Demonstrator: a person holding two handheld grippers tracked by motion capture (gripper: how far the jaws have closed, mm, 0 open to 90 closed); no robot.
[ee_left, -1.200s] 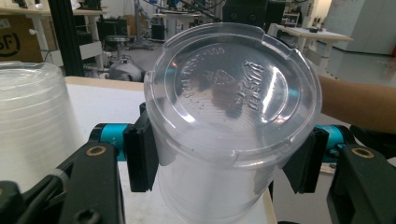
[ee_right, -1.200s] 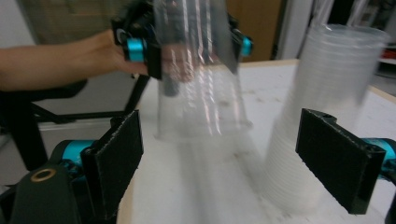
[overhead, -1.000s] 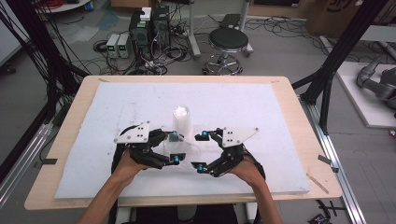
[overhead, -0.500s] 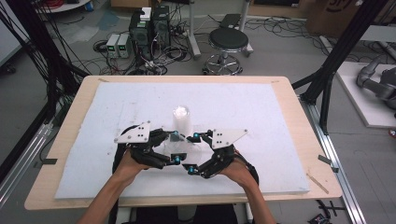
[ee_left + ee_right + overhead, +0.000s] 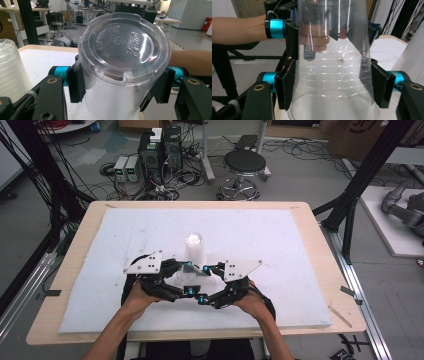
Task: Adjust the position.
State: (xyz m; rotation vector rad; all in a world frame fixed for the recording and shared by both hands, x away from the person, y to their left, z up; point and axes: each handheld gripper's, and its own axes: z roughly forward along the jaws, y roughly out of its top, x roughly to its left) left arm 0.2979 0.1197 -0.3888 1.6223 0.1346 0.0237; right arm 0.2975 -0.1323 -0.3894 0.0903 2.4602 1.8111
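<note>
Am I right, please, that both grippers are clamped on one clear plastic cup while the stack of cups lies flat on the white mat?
Not quite: the stack of cups stands upright on the white mat, as the high view shows. Both grippers do clamp the clear plastic cup.

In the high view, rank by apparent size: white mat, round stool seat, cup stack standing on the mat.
1. white mat, by far the largest.
2. stool seat, though it sits farther from the camera, so this is only how it looks.
3. cup stack, smallest.
</note>
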